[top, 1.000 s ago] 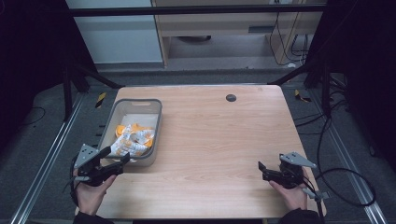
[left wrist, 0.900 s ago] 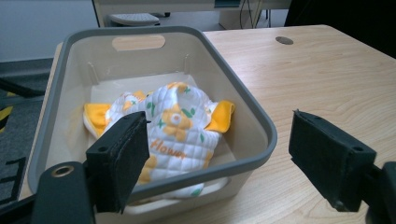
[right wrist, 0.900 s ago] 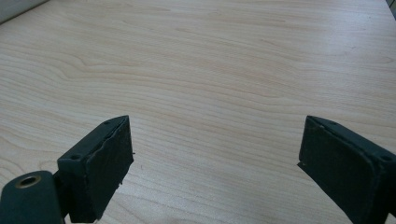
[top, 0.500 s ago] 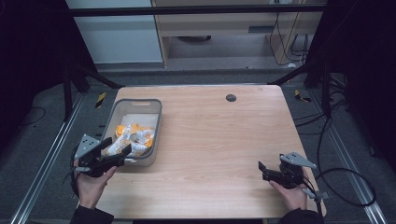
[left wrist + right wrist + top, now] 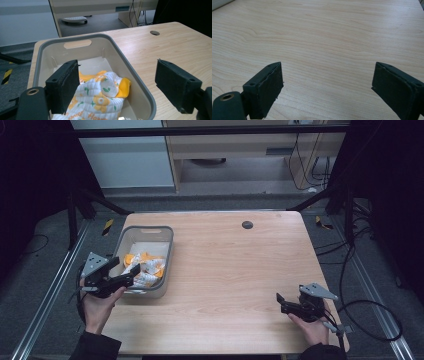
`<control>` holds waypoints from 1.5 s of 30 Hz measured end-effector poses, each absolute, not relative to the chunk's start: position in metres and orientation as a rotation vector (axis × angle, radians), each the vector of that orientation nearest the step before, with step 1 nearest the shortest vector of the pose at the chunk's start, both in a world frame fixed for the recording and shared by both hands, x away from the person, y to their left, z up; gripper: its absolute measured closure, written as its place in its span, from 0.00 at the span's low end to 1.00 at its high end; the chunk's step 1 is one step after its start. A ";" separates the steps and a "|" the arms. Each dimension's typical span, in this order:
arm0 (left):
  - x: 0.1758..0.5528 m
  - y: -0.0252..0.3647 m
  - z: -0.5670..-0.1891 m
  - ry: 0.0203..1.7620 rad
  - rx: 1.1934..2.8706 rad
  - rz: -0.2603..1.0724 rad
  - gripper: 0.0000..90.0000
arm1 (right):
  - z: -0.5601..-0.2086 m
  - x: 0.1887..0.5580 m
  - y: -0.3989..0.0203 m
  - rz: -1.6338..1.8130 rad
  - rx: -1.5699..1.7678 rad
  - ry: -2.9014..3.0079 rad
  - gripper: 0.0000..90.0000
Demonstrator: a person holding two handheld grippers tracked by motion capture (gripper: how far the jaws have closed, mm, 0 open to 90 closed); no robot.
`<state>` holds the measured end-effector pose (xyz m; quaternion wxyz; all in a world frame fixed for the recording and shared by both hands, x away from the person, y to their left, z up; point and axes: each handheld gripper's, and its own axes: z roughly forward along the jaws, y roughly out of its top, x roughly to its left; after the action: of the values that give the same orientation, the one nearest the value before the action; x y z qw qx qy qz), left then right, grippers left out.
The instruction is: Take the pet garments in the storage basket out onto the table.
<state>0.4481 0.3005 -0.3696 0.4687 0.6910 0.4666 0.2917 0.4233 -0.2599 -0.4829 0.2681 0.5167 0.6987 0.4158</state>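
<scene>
The wooden desk point(image 5: 235, 270) is carrying a grey bin point(image 5: 167, 251) near its left edge, and a crumpled cloth point(image 5: 100, 98), white with orange flowers and a yellow lining, is lying inside at the bin's near end. The left gripper point(image 5: 117, 86) is hovering over the bin's near rim, jaws spread wide and gripping nothing. The right gripper point(image 5: 328, 90) is waiting by the near right corner, equally agape over bare wood. The cloth is looking soft, light and floppy; pinching a raised fold at its top should be working best.
</scene>
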 end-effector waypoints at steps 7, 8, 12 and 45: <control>0.459 0.303 -0.367 1.160 1.714 0.721 0.22 | -0.483 0.423 -0.260 1.123 1.396 1.886 0.11; 0.462 0.305 -0.366 1.167 1.718 0.716 0.22 | -0.483 0.423 -0.260 1.123 1.395 1.888 0.11; 0.467 0.308 -0.364 1.185 1.749 0.703 0.22 | -0.483 0.424 -0.260 1.121 1.397 1.893 0.11; 0.510 0.304 -0.377 1.264 2.046 0.604 0.27 | -0.484 0.425 -0.258 1.111 1.385 1.922 0.13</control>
<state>0.5099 0.3044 -0.3765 0.3249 0.7804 0.4819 0.2305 0.4247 -0.2584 -0.4843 0.2596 0.5112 0.7094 0.4100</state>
